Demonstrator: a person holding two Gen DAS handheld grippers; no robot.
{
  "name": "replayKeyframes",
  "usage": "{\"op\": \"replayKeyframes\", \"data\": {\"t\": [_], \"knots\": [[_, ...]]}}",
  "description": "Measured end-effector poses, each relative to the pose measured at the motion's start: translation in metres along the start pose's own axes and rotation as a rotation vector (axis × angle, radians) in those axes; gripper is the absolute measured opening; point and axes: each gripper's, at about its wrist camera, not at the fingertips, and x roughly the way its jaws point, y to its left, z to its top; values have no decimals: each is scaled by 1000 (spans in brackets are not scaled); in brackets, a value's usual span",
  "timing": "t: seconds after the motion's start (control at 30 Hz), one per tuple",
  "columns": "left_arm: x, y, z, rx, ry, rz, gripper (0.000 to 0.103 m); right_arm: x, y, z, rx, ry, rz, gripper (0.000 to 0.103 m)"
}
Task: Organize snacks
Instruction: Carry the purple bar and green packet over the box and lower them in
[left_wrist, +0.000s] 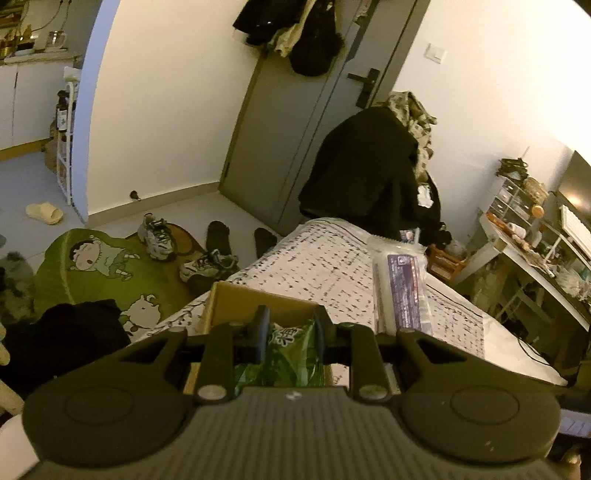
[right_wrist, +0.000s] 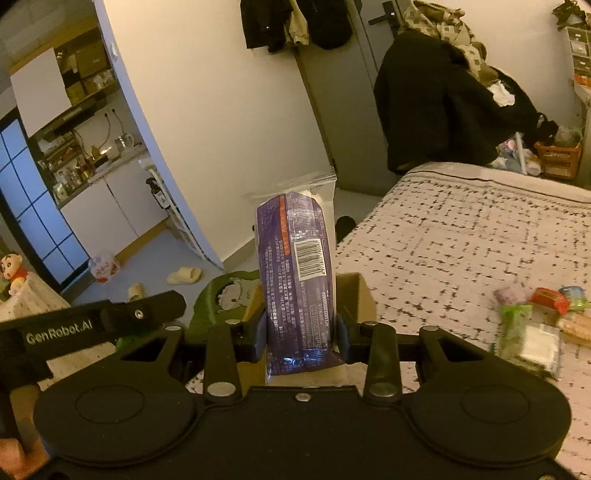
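Task judged partly done. A green pack (left_wrist: 284, 354) is seen inside the box (left_wrist: 236, 299) on the bed (left_wrist: 325, 258), between the fingers of the left gripper (left_wrist: 290, 332). Whether the left claw is clenched on the pack or parted around it cannot be told; the fingers stand either side of it, contact not clear. White characters are printed on the green pack, not readable.

The right gripper (right_wrist: 301, 334) is clenched on a purple pack (right_wrist: 299, 273), held upright inside a clear zip bag, raised above the box (right_wrist: 354, 291), which sits just behind it at 12 o'clock. A barcode and dense small print are shown on the purple pack, plus an orange strip; none can be read. In the left view the same purple pack (left_wrist: 404, 291) is seen at 2 o'clock of the box, beside it.

Left to do: a heap of loose snacks (right_wrist: 535, 325) lies on the bed at 3 o'clock of the right gripper, well apart from the box; green, red and white wrappers, blurred, labels not readable. These are judged still to be boxed, along with the purple pack.

"GenRobot.AI" is read on the left gripper's body (right_wrist: 92, 325), seen at 9 o'clock in the right view.
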Motion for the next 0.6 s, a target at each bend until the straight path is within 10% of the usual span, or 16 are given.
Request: {"op": "replayKeyframes", "data": {"t": [0.6], "knots": [[43, 56, 2, 13, 71, 88, 23, 58, 20, -21, 4, 66, 108, 36]]}}
